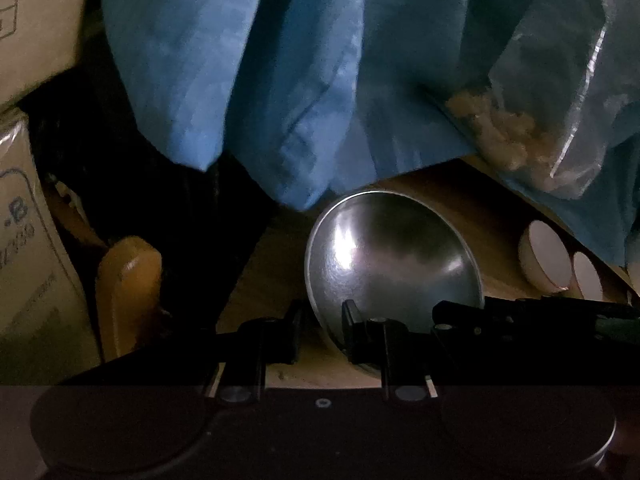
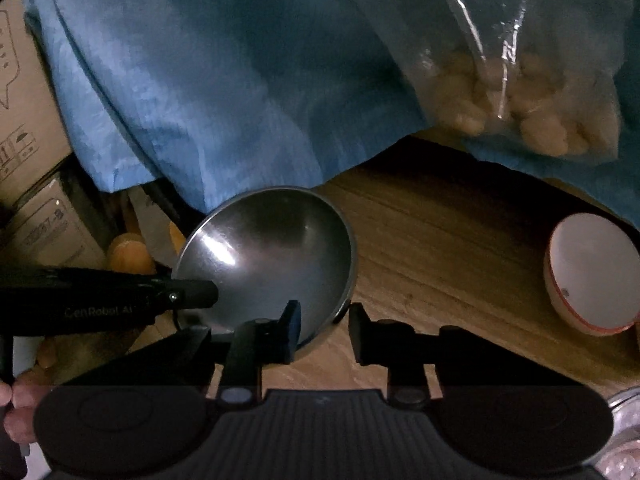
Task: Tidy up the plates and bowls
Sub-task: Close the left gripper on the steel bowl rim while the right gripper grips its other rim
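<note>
A shiny steel bowl (image 1: 394,258) sits on the wooden table (image 1: 472,216); it also shows in the right wrist view (image 2: 268,256). My left gripper (image 1: 322,332) is open, its jaws astride the bowl's near left rim, one finger inside and one outside. My right gripper (image 2: 324,330) is open, its jaws astride the bowl's near right rim. The left gripper's finger (image 2: 192,294) shows over the bowl's left edge in the right wrist view. White bowls lie on their sides at the right (image 1: 546,256), one with a red rim (image 2: 592,276).
A blue cloth (image 2: 224,80) hangs over the table's far side. A clear bag of pale lumps (image 2: 532,112) lies on it. Cardboard boxes (image 1: 28,260) stand at left, with an orange wooden handle (image 1: 128,280) near them. A glass object (image 2: 626,436) sits at bottom right.
</note>
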A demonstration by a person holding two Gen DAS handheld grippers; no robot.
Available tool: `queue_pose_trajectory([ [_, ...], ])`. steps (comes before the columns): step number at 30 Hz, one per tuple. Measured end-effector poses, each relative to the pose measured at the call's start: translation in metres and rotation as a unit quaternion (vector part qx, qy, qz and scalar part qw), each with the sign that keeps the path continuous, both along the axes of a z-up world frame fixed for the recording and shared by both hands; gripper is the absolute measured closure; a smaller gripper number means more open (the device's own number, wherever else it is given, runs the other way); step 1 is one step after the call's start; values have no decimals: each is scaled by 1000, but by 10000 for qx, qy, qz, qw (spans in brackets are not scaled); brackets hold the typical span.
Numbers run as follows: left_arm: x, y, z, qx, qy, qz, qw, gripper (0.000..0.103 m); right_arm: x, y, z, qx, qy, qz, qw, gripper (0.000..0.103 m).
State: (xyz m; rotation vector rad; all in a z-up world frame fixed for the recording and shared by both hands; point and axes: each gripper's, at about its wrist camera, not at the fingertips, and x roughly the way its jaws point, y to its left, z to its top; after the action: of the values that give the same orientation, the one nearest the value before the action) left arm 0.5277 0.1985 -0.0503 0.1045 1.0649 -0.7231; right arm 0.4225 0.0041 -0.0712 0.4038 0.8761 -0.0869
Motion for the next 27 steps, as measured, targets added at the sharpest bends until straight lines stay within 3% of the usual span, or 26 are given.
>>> queue_pose_trajectory([
  [14, -81, -5, 22, 157, 82, -533, 9984, 82, -77, -15, 18, 106, -53, 158, 9998, 76],
  [27, -121, -5, 9, 532, 235, -196, 9981, 82, -123, -15, 12, 322, 252, 753, 9963, 75],
])
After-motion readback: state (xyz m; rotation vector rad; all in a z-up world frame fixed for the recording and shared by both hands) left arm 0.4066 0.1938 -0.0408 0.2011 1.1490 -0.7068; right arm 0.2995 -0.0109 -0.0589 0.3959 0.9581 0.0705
